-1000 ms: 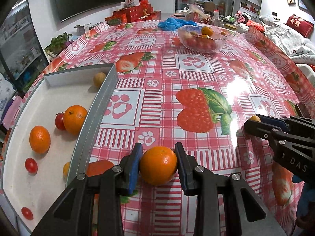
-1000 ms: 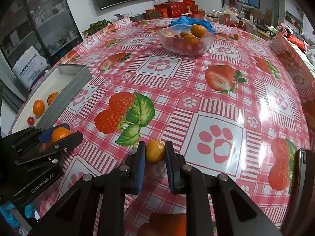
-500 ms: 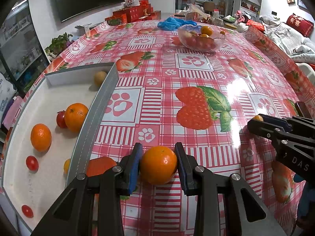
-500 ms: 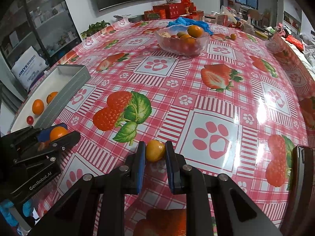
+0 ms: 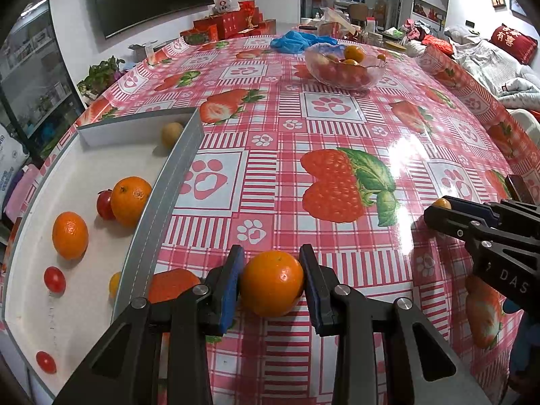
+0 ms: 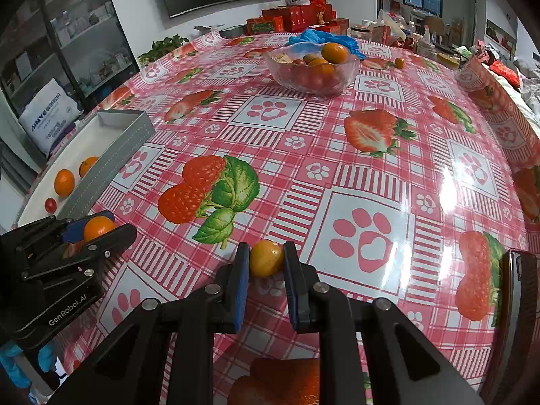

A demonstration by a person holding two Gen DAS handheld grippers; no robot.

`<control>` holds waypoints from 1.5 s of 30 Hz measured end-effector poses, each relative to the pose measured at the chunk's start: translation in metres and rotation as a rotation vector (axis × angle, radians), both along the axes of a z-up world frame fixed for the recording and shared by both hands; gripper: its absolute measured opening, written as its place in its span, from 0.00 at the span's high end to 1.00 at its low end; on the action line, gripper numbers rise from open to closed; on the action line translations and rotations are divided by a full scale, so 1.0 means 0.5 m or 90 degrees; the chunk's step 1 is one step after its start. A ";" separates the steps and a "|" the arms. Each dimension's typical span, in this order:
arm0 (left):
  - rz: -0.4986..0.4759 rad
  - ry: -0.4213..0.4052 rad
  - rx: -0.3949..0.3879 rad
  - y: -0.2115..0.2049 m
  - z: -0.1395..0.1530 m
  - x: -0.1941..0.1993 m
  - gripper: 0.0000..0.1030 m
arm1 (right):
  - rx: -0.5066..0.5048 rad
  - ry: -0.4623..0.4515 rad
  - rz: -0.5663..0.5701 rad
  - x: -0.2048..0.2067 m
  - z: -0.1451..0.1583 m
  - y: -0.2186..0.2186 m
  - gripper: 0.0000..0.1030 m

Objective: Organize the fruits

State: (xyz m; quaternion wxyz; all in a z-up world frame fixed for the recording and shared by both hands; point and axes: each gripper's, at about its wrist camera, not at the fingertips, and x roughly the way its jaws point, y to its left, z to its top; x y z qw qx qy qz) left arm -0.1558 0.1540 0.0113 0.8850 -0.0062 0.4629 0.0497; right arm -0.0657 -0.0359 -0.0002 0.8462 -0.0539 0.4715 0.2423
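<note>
My left gripper [image 5: 271, 280] is shut on an orange [image 5: 271, 282], its blue pads pressed on both sides, just right of the grey tray's wall [image 5: 162, 209]. The same gripper [image 6: 94, 229] and orange [image 6: 98, 227] show at the left of the right wrist view. My right gripper [image 6: 266, 260] is shut on a small yellow-orange kumquat [image 6: 266, 258] low over the tablecloth; it appears at the right edge of the left wrist view [image 5: 438, 207]. The tray holds two oranges [image 5: 70, 235], several cherry tomatoes [image 5: 54, 279] and a brownish fruit [image 5: 169, 134].
A glass bowl [image 5: 344, 64] of oranges and red fruit stands at the far side of the table, with a blue cloth [image 5: 297, 42] behind it. A loose small fruit [image 6: 399, 63] lies beside the bowl. Red gift boxes [image 5: 233, 22] stand past the table's far edge. A dark object [image 6: 518, 303] sits at the right.
</note>
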 end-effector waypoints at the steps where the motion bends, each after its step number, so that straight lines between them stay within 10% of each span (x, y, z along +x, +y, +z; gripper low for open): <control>1: 0.000 0.000 0.000 0.000 0.000 0.000 0.66 | 0.000 0.000 0.000 0.000 0.000 0.001 0.79; 45: 0.005 0.000 0.011 0.000 0.000 -0.002 0.56 | -0.002 -0.001 0.001 0.000 0.000 0.002 0.79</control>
